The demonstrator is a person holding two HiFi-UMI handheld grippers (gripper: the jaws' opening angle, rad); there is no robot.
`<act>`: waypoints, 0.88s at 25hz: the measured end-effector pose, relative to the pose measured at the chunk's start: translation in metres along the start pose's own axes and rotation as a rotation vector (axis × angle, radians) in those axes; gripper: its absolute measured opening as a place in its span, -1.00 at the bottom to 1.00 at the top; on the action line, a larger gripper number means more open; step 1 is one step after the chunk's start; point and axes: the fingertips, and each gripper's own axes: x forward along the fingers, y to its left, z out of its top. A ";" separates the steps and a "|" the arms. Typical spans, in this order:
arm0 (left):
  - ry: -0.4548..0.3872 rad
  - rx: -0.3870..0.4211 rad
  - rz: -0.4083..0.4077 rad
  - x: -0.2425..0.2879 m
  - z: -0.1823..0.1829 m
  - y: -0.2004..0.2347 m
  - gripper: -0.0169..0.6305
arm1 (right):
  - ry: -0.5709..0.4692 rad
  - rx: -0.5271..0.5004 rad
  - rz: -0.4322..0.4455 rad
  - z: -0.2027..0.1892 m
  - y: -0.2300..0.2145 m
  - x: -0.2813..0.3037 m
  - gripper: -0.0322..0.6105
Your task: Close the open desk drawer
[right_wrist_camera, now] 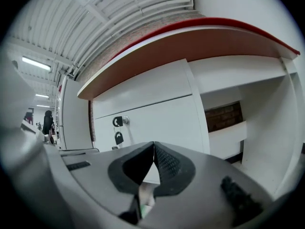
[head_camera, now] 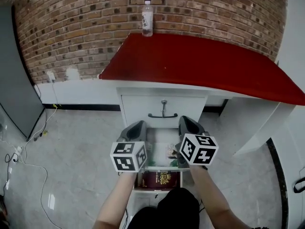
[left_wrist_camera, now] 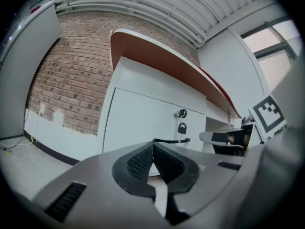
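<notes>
The white desk (head_camera: 143, 90) with a red top has a shut upper drawer (head_camera: 163, 109) carrying a black handle and a key. Below it an open drawer (head_camera: 159, 136) is pulled out toward me, with small items and a maroon book (head_camera: 160, 178) inside. My left gripper (head_camera: 138, 126) and right gripper (head_camera: 186, 120) hover side by side over that open drawer, both shut and holding nothing. In the left gripper view the left gripper (left_wrist_camera: 153, 147) points at the upper front with the handle (left_wrist_camera: 171, 140) and key (left_wrist_camera: 180, 113). From the right gripper view, the right gripper (right_wrist_camera: 153, 144) faces the same key (right_wrist_camera: 121, 121).
A water bottle (head_camera: 147, 18) stands at the back of the red top by the brick wall. A grey cabinet (head_camera: 14, 80) fills the left side, with cables (head_camera: 28, 142) on the floor. The desk's kneehole (head_camera: 224, 113) lies to the right.
</notes>
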 end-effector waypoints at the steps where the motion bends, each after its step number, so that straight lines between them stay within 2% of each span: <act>1: -0.002 -0.012 -0.005 -0.006 -0.005 -0.002 -0.92 | -0.008 -0.007 0.001 -0.003 0.003 -0.006 -0.86; 5: -0.023 -0.041 -0.036 -0.034 -0.013 -0.014 -0.92 | -0.030 -0.038 0.011 -0.019 0.017 -0.031 -0.86; 9: -0.058 0.015 -0.041 -0.060 -0.007 -0.024 -0.92 | -0.034 -0.084 0.007 -0.025 0.030 -0.060 -0.87; 18: -0.092 0.053 -0.105 -0.111 -0.004 -0.052 -0.92 | -0.098 -0.153 -0.022 -0.017 0.056 -0.129 -0.86; 22: -0.088 0.063 -0.125 -0.132 -0.009 -0.063 -0.92 | -0.106 -0.138 -0.036 -0.022 0.061 -0.156 -0.86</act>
